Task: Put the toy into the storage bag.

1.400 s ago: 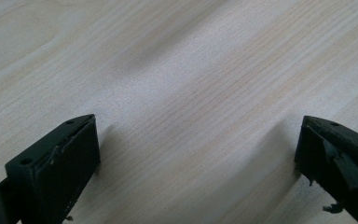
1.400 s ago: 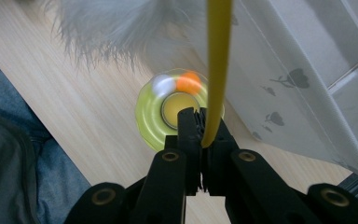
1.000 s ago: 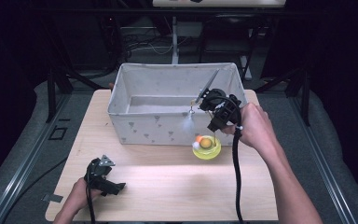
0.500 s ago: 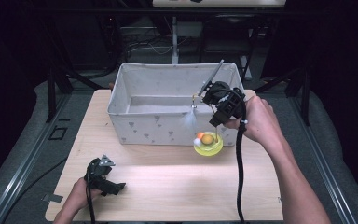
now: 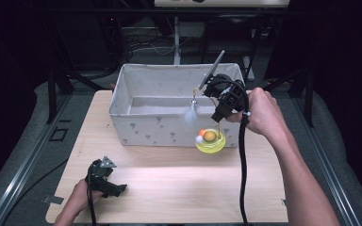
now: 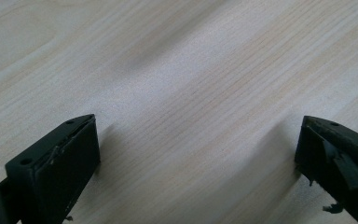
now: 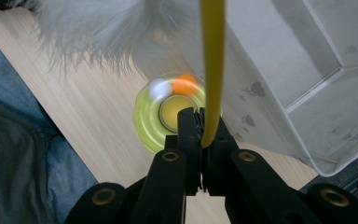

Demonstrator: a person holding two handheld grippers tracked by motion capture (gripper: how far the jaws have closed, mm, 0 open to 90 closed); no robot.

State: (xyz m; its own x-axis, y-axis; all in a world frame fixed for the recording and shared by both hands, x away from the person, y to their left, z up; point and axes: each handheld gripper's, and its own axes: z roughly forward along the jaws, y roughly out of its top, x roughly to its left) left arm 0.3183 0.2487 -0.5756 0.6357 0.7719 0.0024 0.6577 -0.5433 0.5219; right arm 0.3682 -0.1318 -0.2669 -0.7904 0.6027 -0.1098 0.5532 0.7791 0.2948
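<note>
The left gripper (image 5: 117, 188) rests near the front left corner of the pale wooden desk (image 5: 169, 188), its jaws spread wide over bare wood with nothing between them. It can stay parked there, since the work belongs to the other hand. Moving right, the white fabric storage bin printed with small grey triangles (image 5: 160, 129) stands along the desk's back edge. It looks like the place for the toy, so the lift should go high enough for the base to pass over the front wall without catching. The fluffy white feather (image 5: 190, 114) hangs in front of that wall and will swing, so a slow, steady carry is wise. The toy itself is a round, ribbed yellow-green plastic disc (image 5: 210, 141) with a small orange ball (image 7: 184, 84) and a white ball (image 7: 158, 87) on it. It sits just in front of the bin's right end, and whether it touches the desk I cannot tell. A thin yellow rod (image 7: 213, 70) rises from it. The right gripper (image 7: 200, 126) is pinched tight on this rod. Because the rod is slim and looks bendy, the hold should stay firm and upright, or the disc will sway.
</note>
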